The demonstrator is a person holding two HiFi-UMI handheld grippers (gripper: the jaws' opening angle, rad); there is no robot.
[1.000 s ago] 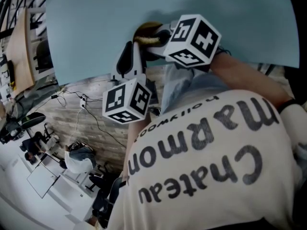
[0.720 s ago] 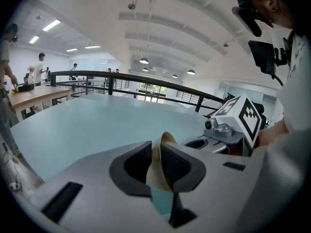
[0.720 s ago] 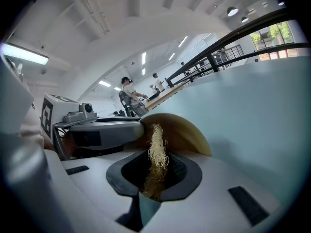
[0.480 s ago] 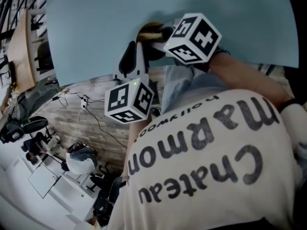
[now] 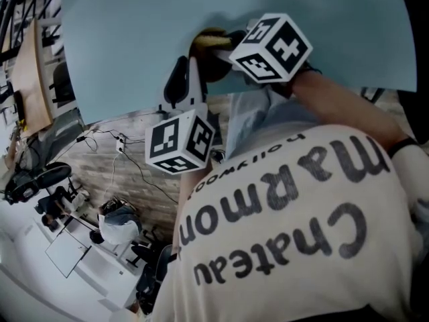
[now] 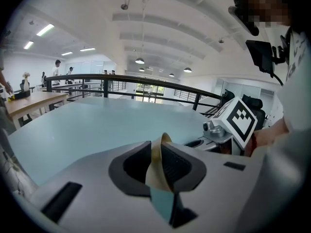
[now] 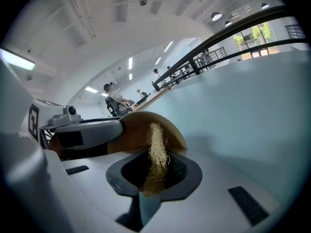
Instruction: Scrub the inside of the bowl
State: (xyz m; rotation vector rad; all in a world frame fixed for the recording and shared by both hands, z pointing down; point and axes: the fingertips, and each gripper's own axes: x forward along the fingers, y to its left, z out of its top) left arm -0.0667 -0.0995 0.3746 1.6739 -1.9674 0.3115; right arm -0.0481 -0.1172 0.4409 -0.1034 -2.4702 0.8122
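Observation:
A tan wooden bowl [image 5: 209, 40] is held tilted over the pale blue table [image 5: 120, 39]. My left gripper [image 5: 190, 64] is shut on the bowl's thin rim [image 6: 156, 165], which stands between its dark pads; the jaws have just been opening a little with the rim still between them. My right gripper [image 5: 224, 44] is shut on a straw-coloured fibre scrubber [image 7: 156, 154], which sits against the bowl's [image 7: 141, 130] near edge. In the right gripper view the left gripper's body [image 7: 82, 131] lies across the bowl's left side. The bowl's inside is mostly hidden.
The table's near edge [image 5: 127, 113] runs just below the grippers, with a wood-look floor, cables [image 5: 127, 159] and chairs [image 5: 117, 220] beyond. My shirt [image 5: 288, 227] fills the lower right. A dark railing [image 6: 121, 79] and distant people stand behind the table.
The right gripper and its scrubber have shifted slightly up and right in the head view, and rolled a little. The bowl has moved up slightly. The left gripper has stayed put.

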